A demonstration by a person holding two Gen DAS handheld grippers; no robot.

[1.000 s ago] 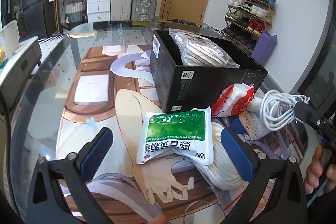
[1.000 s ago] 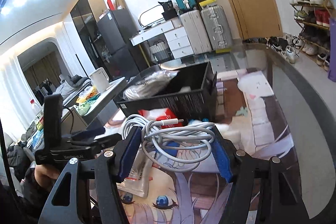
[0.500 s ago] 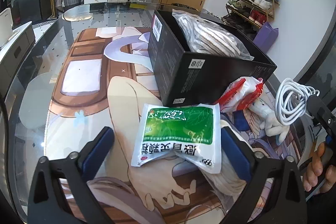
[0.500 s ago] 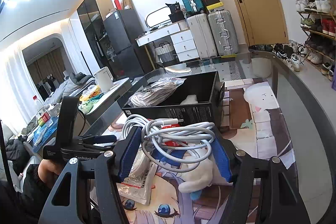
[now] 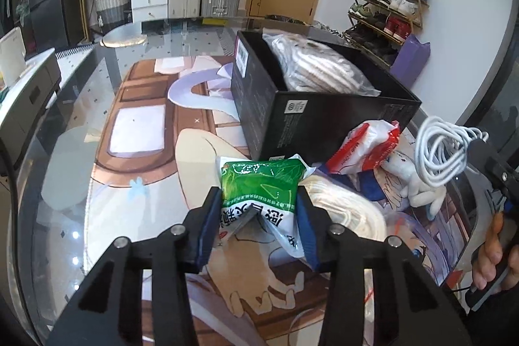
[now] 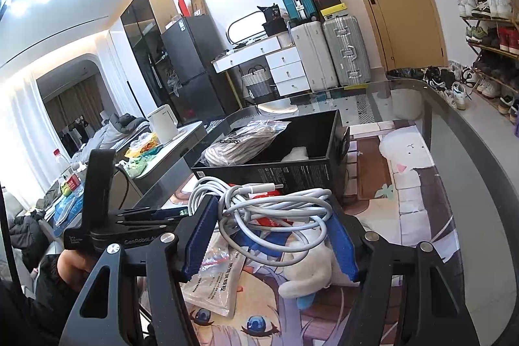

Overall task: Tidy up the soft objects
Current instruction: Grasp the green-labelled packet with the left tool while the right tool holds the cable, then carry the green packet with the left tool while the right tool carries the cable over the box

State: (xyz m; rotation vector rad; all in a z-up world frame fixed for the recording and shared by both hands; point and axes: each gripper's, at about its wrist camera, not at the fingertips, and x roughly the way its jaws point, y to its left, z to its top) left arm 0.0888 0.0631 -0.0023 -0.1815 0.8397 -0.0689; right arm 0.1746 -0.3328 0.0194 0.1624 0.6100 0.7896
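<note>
The green and white packet (image 5: 259,193) is buckling between the closing jaws of the left gripper (image 5: 258,224), just in front of the black box (image 5: 311,122) on the table. The right gripper (image 6: 271,235) is clamping a coiled white cable (image 6: 269,206) above a plush toy (image 6: 311,268).

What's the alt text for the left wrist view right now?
The left gripper is closing its blue pads on a crumpled green-and-white packet on the illustrated table mat. Behind it, an open black box holds a bagged striped item; at right, the right gripper holds a coiled white cable.
</note>
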